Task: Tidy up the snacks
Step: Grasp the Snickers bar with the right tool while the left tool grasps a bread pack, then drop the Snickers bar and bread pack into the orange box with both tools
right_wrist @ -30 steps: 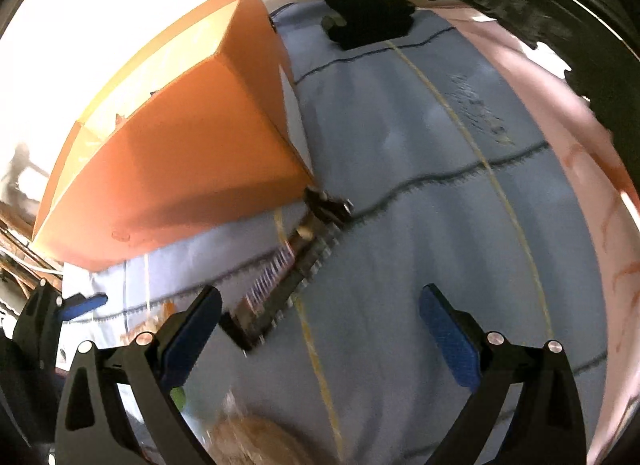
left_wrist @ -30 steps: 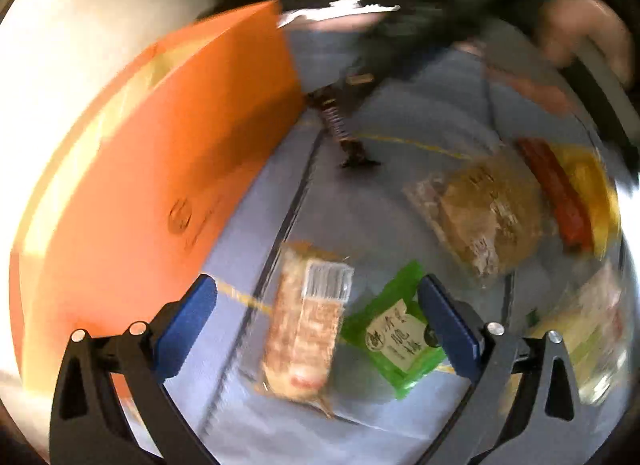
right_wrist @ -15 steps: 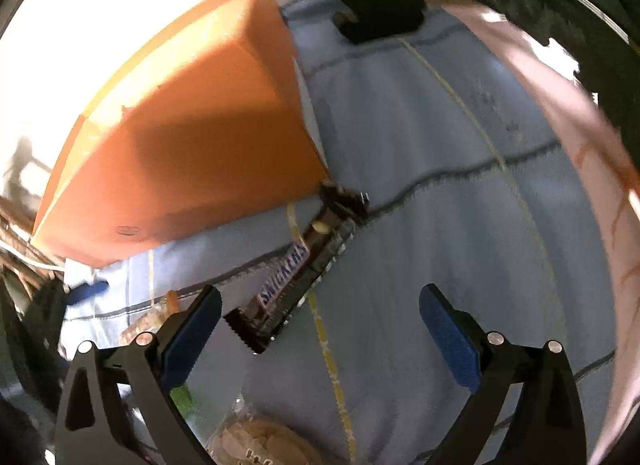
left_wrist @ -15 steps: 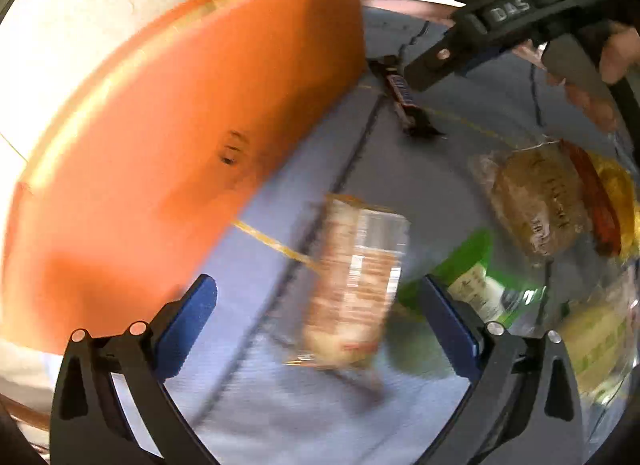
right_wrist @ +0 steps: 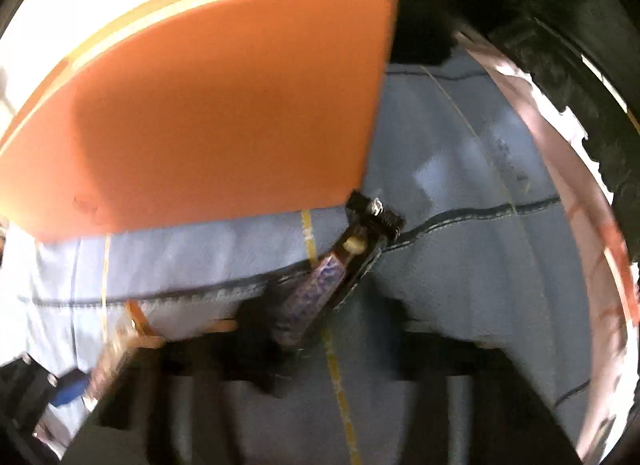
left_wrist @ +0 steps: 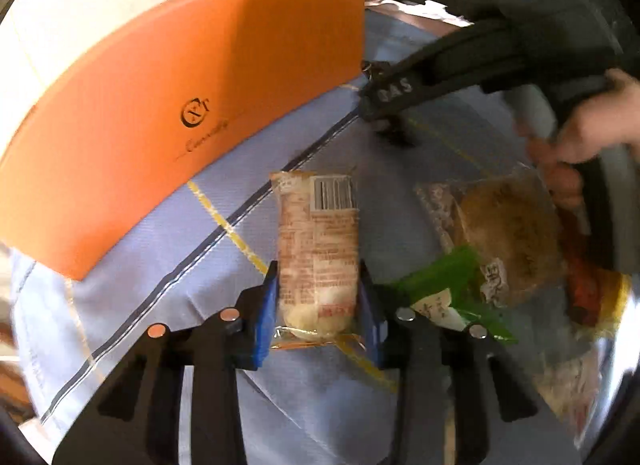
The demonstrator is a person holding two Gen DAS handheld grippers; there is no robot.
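A clear-wrapped snack pack (left_wrist: pixel 318 249) with orange print and a barcode lies on the blue cloth (left_wrist: pixel 160 265). My left gripper (left_wrist: pixel 318 321) is closing, and its blue pads (left_wrist: pixel 264 317) press on the pack's near end from both sides. In the right wrist view a dark chocolate bar (right_wrist: pixel 320 285) lies slanted by the corner of the orange box (right_wrist: pixel 224 105). My right gripper (right_wrist: pixel 320 333) is closing too; its blurred dark fingers have drawn in against the bar's near end. The left wrist view shows that gripper (left_wrist: pixel 384 105) low at the box corner (left_wrist: pixel 180 97).
To the right lie a round brown bread pack (left_wrist: pixel 508 241), a green packet (left_wrist: pixel 452 289) and a red and yellow pack (left_wrist: pixel 588 289). A hand (left_wrist: pixel 592 125) holds the right gripper's handle. The cloth ends at a pink table edge (right_wrist: pixel 600 265).
Both grippers came down and drew their jaws in, the left around the snack pack, the right around the chocolate bar. The left one also rolled, so the pack now points straight ahead.
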